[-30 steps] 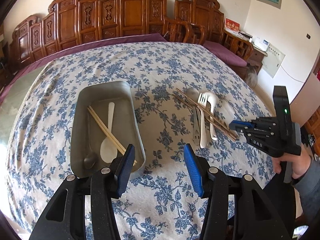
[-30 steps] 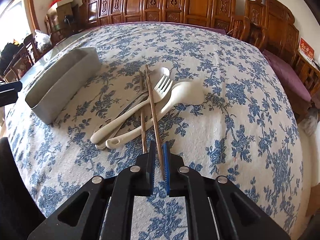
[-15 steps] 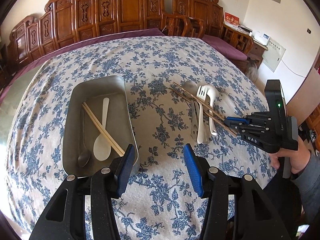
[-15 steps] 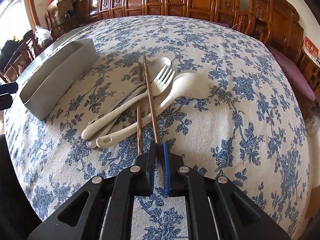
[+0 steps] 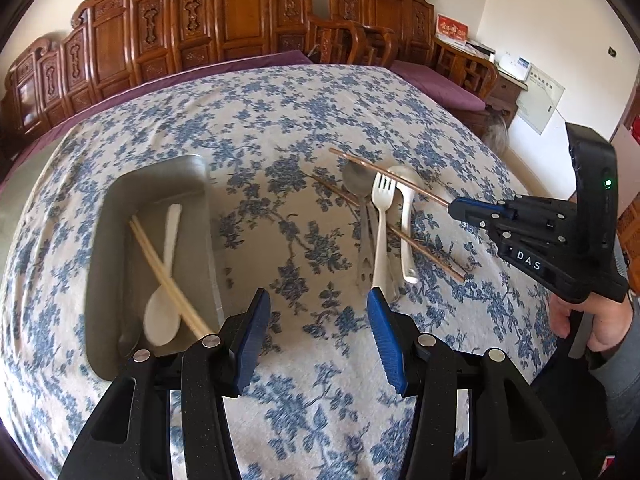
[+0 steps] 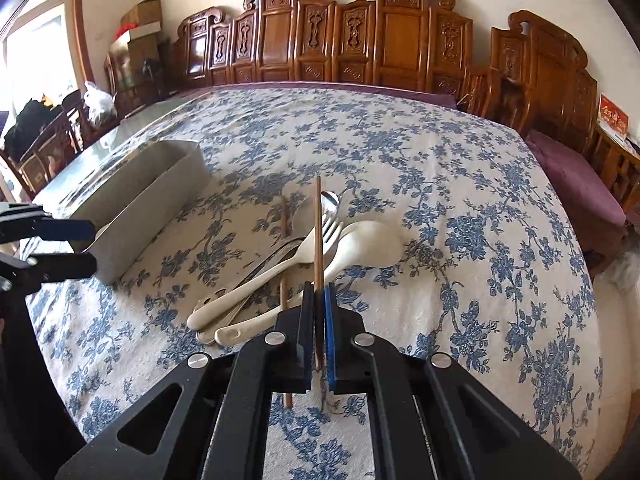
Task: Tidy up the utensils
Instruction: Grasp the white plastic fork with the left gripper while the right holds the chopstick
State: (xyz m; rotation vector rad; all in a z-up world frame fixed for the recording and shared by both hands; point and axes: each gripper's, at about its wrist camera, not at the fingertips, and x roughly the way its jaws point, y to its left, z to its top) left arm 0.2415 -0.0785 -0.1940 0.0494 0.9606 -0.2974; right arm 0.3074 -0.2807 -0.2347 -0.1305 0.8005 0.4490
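Between the pinched fingers of the right hand-held gripper (image 6: pixel 319 300), one brown chopstick (image 6: pixel 318 236), raised above the pile.

A blue-flowered cloth (image 5: pixel 320 120) covers the tabletop. Carved wooden chairs (image 6: pixel 400 40) line the far wall. A purple cushion (image 6: pixel 576 176) lies at the right, cardboard boxes (image 6: pixel 140 24) stand stacked near the window.
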